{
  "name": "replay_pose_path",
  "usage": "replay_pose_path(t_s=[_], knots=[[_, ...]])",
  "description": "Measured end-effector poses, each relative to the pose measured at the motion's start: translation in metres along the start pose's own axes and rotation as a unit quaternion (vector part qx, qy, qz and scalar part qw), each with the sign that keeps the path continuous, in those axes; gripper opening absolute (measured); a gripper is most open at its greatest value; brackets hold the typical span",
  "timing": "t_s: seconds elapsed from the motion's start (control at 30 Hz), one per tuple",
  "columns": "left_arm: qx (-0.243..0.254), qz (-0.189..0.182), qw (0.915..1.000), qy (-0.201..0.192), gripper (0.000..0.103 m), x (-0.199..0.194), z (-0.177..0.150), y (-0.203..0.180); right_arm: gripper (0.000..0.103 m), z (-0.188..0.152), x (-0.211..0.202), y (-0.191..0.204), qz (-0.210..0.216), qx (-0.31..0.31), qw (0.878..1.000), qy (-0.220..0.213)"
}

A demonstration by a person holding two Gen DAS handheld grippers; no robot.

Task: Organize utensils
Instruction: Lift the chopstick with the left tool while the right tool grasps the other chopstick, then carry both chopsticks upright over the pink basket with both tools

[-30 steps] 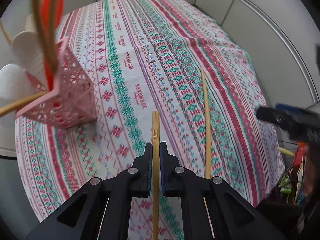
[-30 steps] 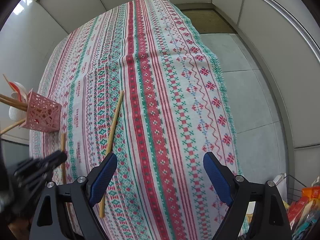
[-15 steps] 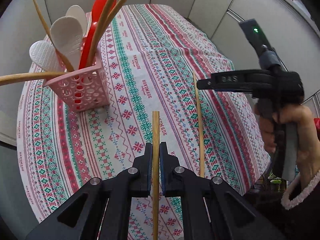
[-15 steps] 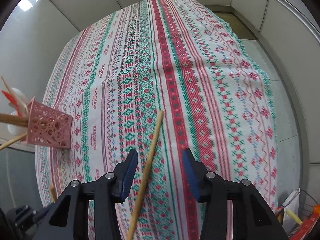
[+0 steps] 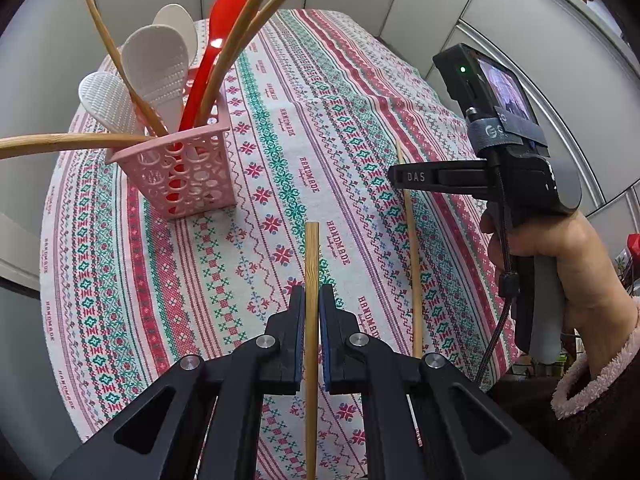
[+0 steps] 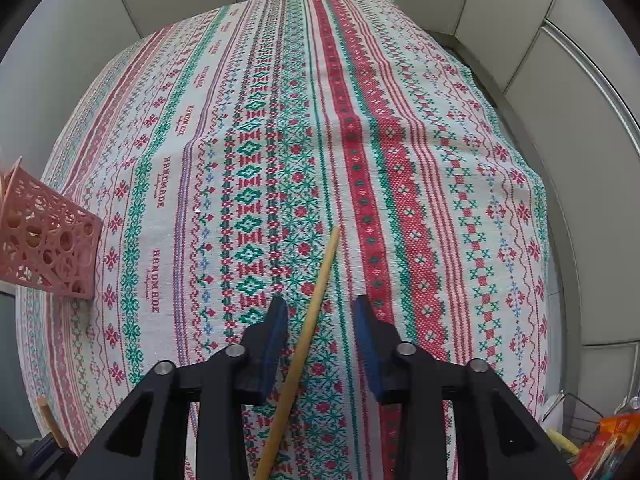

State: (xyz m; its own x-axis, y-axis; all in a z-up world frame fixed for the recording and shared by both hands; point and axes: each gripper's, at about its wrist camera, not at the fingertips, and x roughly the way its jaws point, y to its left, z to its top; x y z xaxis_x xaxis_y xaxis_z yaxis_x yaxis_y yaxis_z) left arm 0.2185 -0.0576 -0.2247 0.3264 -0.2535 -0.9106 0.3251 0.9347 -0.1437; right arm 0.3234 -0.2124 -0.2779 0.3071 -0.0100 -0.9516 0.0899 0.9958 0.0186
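Right tongs [image 6: 320, 330] have dropped, closing around one chopstick [image 6: 310, 328]; left tongs [image 5: 310, 312] clamp another chopstick [image 5: 311, 276].

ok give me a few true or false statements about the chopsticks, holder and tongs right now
1. The left tongs are shut on a chopstick. True.
2. The pink holder lies tipped over. False: it stands upright on the tablecloth.
3. The right tongs pinch the second chopstick. False: it lies between closing pads, untouched.
4. A red spoon stands in the holder. True.
5. The holder contains only chopsticks. False: white paddles too.
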Motion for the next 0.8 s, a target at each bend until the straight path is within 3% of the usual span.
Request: replay_pose_path(t_s=[0.1, 0.2, 0.37, 0.8], knots=[[-0.001, 0.004, 1.0, -0.004, 0.007, -0.003, -0.001, 0.001, 0.01, -0.003, -0.001, -0.003, 0.007, -0.003, 1.0, -0.008], [-0.002, 0.006, 0.9999, -0.011, 0.007, -0.009, -0.003, 0.002, 0.007, -0.007, -0.002, -0.01, 0.023, 0.006, 1.0, -0.011], [-0.003, 0.008, 0.9993, -0.037, 0.007, -0.027, -0.006, 0.002, 0.006, -0.015, -0.016, -0.03, 0.066, 0.035, 0.997, -0.01], [-0.016, -0.012, 0.9908, -0.134, 0.007, -0.096, -0.003, 0.006, 0.006, -0.044, -0.129, -0.038, 0.126, 0.014, 0.985, -0.117]])
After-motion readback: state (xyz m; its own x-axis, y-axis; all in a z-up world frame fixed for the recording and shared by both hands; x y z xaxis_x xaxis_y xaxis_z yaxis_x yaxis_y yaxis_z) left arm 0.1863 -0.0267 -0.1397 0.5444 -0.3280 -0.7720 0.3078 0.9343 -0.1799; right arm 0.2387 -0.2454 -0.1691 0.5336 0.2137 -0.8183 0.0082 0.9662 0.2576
